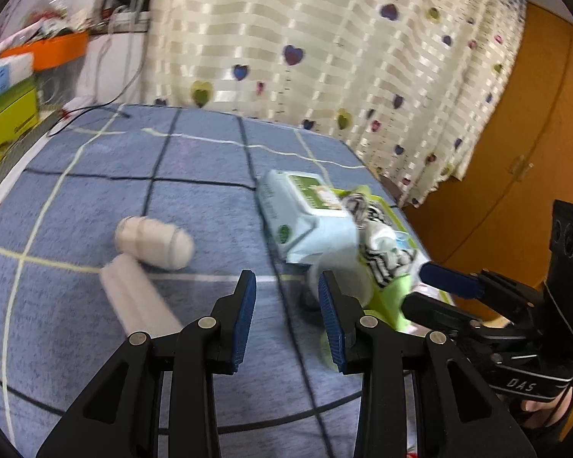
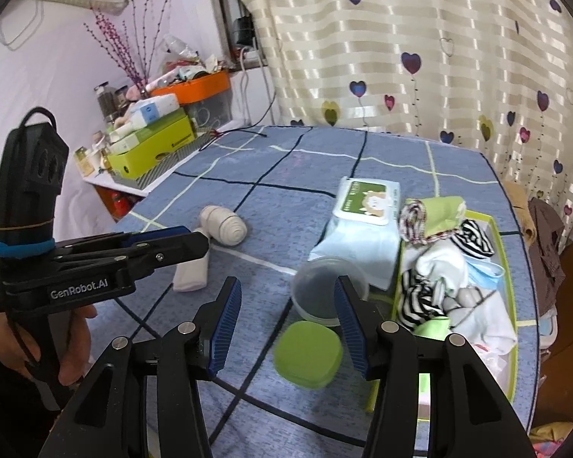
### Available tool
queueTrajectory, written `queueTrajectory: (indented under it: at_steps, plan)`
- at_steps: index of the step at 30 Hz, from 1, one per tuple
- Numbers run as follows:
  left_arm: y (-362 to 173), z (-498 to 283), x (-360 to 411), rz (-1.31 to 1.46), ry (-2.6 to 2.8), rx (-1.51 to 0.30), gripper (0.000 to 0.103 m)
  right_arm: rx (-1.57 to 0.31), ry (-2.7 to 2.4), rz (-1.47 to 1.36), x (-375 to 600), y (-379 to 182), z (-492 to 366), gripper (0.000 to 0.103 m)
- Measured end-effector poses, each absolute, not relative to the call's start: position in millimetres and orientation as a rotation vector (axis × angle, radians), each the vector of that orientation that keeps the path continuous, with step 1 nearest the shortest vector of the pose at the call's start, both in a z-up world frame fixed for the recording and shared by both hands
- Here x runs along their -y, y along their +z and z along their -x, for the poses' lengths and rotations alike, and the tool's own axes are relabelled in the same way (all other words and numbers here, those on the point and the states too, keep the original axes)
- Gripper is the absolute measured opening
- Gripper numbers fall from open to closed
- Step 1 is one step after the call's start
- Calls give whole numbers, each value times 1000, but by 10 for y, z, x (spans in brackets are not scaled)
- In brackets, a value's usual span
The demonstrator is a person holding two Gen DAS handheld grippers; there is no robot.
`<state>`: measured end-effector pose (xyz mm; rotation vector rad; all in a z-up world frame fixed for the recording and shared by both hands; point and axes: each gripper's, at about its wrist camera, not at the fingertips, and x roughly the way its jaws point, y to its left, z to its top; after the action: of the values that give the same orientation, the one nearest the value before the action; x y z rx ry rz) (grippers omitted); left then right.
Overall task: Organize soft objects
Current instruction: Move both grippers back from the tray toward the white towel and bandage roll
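Both grippers hang over a bed covered in a blue checked blanket (image 2: 217,175). The left gripper (image 1: 286,305) has its jaws spread apart with nothing between them; the right gripper (image 2: 288,316) is likewise open and empty.

In the right wrist view, a lime-edged tray (image 2: 506,267) fills the right of the frame, packed with striped socks (image 2: 473,242) and white cloth, its far side close to the blanket's right edge. A wipes pack (image 2: 363,225) lies against the tray's upper-left corner. Just ahead of the right jaws sit a clear round tub (image 2: 324,290) and a green lid (image 2: 307,355), lid nearer the camera, both beside the tray. Left of centre lie a rolled white bandage (image 2: 223,225) and a white sock (image 2: 191,274), partly hidden by the left gripper's fingers. Bare blanket stretches across the upper middle of the frame toward the heart-print curtain (image 2: 420,57).

This view alone shows a cluttered shelf with a lime box (image 2: 152,145) at the left edge. The left wrist view, blurred, shows a wooden cabinet (image 1: 515,160) at the right edge and the sock in full.
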<state>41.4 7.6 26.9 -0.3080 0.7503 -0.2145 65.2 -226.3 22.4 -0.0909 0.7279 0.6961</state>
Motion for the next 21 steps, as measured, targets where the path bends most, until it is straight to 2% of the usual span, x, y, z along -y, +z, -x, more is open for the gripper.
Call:
queueTrajectory:
  at_steps: [13, 16, 21]
  plan:
    - [-54, -362, -704, 386, -34, -782, 36, -752, 771, 146, 1844, 132, -715, 52]
    - [-163, -397, -818, 406, 10, -802, 52, -755, 784, 159, 1783, 122, -720, 52]
    - [-406, -478, -928, 454, 61, -857, 55, -763, 800, 177, 1681, 97, -741, 52]
